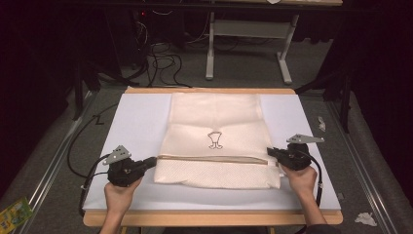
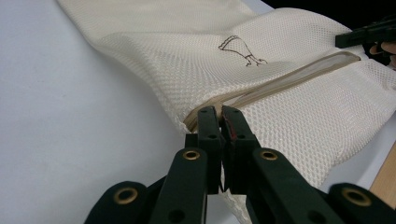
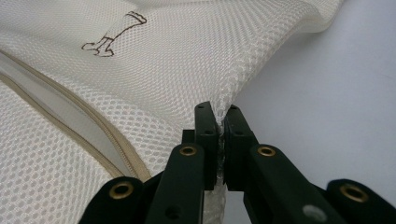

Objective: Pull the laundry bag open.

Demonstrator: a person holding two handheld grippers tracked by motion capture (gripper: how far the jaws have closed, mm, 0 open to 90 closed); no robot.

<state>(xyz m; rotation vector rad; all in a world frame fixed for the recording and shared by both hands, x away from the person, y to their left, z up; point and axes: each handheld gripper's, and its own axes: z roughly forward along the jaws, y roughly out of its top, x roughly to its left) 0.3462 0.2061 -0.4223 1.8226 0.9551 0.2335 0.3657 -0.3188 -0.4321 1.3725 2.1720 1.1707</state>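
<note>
Cream mesh laundry bag [image 1: 216, 141] lay flat on the white board [image 1: 136, 122] that covered the wooden table [image 1: 209, 218], long axis running away from the person, zipper band [image 1: 212, 158] crossing it side to side near the close end. High view gave the layout: left gripper [image 1: 152, 162] at the bag's left edge right at the zipper end, right gripper [image 1: 271, 152] at the right edge at the other zipper end, both hands in from the bottom, cables trailing off the board; grey floor, desk legs and loose cables beyond the table, a green-yellow packet [image 1: 13, 214] on the floor at lower left, crumpled white scraps [image 1: 365, 218] at lower right. High view was too coarse to show the jaws. Left gripper view showed them: left gripper [image 2: 220, 112] jaws pressed together on the bag's [image 2: 289, 121] edge where the tan zipper band [image 2: 280, 84] started, mesh pinched between them; the other gripper's black tip showed far off at the top right. Right gripper view: right gripper [image 3: 218, 112] jaws likewise clamped together on a fold of the mesh edge [image 3: 243, 70], zipper [image 3: 84, 126] running off to the left. Small dark line-drawn emblem [image 1: 215, 139] sat mid-bag, seen in the gripper views too [image 2: 240, 51] [image 3: 114, 35]. Mesh weave was readable in the gripper views, not from above.
</note>
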